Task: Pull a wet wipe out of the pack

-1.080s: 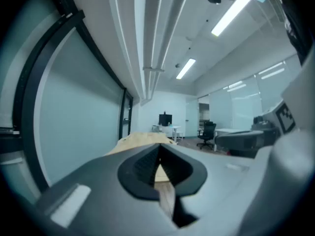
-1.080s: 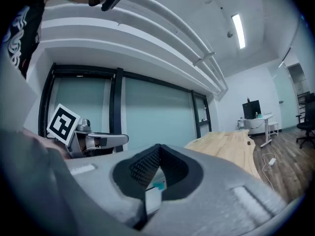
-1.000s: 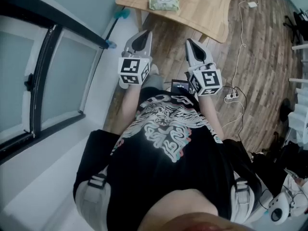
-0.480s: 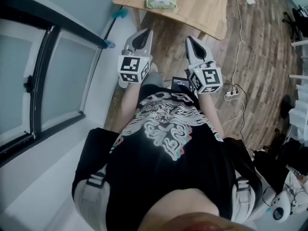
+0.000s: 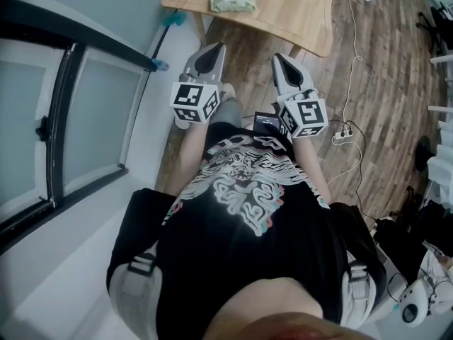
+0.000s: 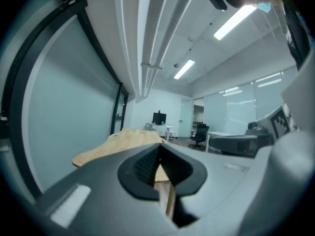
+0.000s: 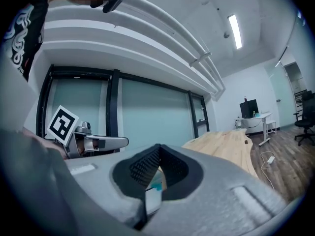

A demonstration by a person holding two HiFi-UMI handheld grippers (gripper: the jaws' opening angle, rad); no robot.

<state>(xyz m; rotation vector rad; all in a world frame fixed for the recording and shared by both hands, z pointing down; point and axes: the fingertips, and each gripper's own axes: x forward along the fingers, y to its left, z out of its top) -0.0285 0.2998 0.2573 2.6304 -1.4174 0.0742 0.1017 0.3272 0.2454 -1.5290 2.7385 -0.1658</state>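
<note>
Wet wipe pack (image 5: 231, 0) at 12 o'clock near table (image 5: 297, 13) left edge, open floor (image 5: 248, 55) before it; left gripper (image 5: 214, 48) and right gripper (image 5: 278, 58) level, side by side, pointing 12, both clenched empty.

No legible text, wipe pack (image 5: 232, 0) label too small, shirt print (image 5: 244, 190) unreadable

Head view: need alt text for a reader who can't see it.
A person dressed in black, seen from above, holds a left gripper and a right gripper, both shut and empty, short of a wooden table. A pack of wipes lies untouched on the table.
</note>
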